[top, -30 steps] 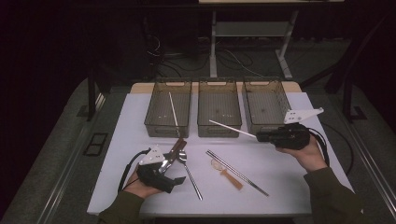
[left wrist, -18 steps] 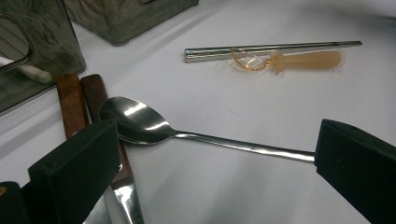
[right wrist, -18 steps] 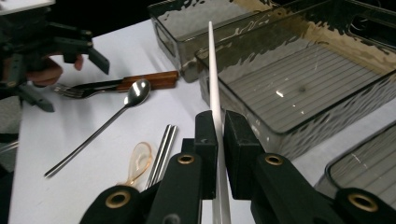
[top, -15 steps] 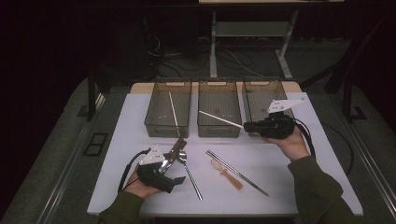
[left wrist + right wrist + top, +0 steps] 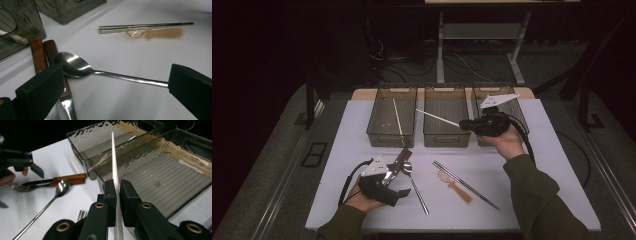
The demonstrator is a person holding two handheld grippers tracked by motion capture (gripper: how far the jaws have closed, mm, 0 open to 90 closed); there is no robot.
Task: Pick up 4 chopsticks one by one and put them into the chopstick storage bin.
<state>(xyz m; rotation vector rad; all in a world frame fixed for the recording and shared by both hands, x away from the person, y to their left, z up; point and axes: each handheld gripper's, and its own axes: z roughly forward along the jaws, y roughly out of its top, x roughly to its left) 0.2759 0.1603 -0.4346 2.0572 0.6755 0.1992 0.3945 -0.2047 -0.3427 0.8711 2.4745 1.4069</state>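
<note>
Right hand-held gripper [image 5: 463, 124] was clamped on a white chopstick [image 5: 438, 118], held above the middle bin [image 5: 446, 140] with its tip pointing toward the left bin [image 5: 391, 136], where another white chopstick [image 5: 398, 118] lay. Left hand-held gripper [image 5: 398, 184] rested on the white desk [image 5: 557, 165], jaws wide apart and holding nothing, straddling a steel spoon [image 5: 75, 65] beside wooden-handled cutlery [image 5: 43, 53]. Metal chopsticks [image 5: 145, 25] lay farther off. No readable labels or brand marks were seen on any item.
</note>
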